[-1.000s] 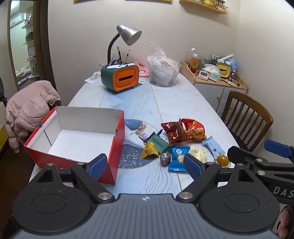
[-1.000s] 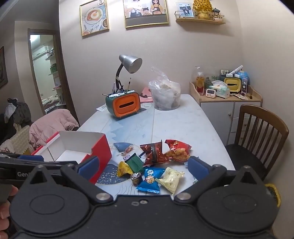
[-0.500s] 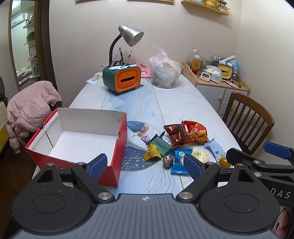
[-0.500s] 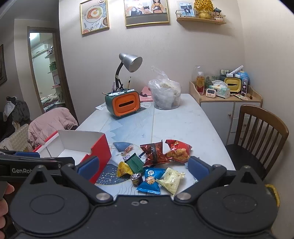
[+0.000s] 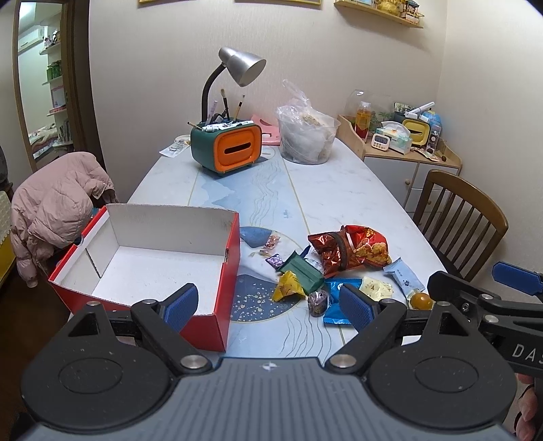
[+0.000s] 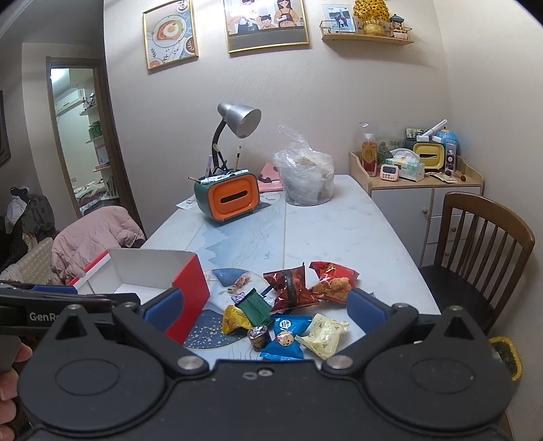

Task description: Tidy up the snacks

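Hovering above the worktop (image 5: pixel 339 190), left claw (image 5: pixel 268 303) and right claw (image 6: pixel 263 307) both gape empty; snack packets (image 5: pixel 339 268) lie scattered just beside the empty red box (image 5: pixel 224 305).

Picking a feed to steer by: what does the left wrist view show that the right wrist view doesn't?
Left wrist view only: the box floor, bare, and a pale blue packet beside a round orange snack.

Right wrist view only: the wall pictures.

Both: the red box, the snack pile, the lamp, and each open hand-held gripper, left and right.
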Action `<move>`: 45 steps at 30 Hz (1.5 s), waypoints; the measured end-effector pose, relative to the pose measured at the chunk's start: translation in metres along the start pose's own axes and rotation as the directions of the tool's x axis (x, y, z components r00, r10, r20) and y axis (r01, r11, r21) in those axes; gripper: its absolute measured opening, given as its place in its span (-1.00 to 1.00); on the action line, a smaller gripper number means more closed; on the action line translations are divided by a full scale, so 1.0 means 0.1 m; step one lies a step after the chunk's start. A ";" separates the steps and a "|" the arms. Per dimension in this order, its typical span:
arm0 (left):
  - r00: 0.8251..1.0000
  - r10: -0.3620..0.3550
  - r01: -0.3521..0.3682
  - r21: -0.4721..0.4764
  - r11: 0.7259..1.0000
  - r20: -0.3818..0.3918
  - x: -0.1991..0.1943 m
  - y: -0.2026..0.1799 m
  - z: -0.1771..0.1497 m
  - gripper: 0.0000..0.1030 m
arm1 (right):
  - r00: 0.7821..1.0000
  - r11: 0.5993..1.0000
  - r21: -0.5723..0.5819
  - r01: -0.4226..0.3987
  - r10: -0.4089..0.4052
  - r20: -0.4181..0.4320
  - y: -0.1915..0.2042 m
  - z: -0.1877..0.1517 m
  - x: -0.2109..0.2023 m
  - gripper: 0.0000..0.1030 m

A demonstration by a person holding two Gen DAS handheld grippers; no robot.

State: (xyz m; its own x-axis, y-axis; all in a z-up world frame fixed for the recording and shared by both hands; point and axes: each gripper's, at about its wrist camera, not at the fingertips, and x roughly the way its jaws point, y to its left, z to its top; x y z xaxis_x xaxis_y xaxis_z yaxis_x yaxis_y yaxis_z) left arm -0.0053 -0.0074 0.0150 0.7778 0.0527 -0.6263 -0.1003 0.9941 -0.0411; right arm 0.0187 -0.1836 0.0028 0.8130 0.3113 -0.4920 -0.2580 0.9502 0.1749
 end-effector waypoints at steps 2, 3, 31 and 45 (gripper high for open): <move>1.000 0.001 -0.001 0.001 1.000 0.003 0.01 0.01 0.01 0.76 | 1.000 1.000 0.007 0.000 0.000 -0.001 0.00 0.01 0.01 0.99; 1.000 0.000 0.000 0.001 1.000 0.004 0.01 0.02 0.01 0.76 | 1.000 1.000 0.009 0.003 -0.003 -0.001 0.01 0.01 0.01 0.99; 0.997 -0.072 0.072 0.043 0.996 -0.002 0.10 0.22 0.09 0.76 | 0.999 0.999 0.015 0.037 -0.038 0.007 0.15 0.00 0.03 0.99; 0.988 -0.154 0.154 0.079 0.985 -0.014 0.23 0.35 0.11 0.76 | 0.994 0.993 0.039 0.109 -0.109 0.008 0.32 -0.04 0.04 0.99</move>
State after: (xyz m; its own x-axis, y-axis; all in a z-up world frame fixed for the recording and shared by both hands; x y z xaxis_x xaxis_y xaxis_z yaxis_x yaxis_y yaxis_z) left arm 0.0157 0.0294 0.0080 0.7751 -0.1022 -0.6235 0.0704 0.9947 -0.0755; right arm 0.0114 -0.1524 0.0027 0.8403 0.2058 -0.5015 -0.1478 0.9771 0.1534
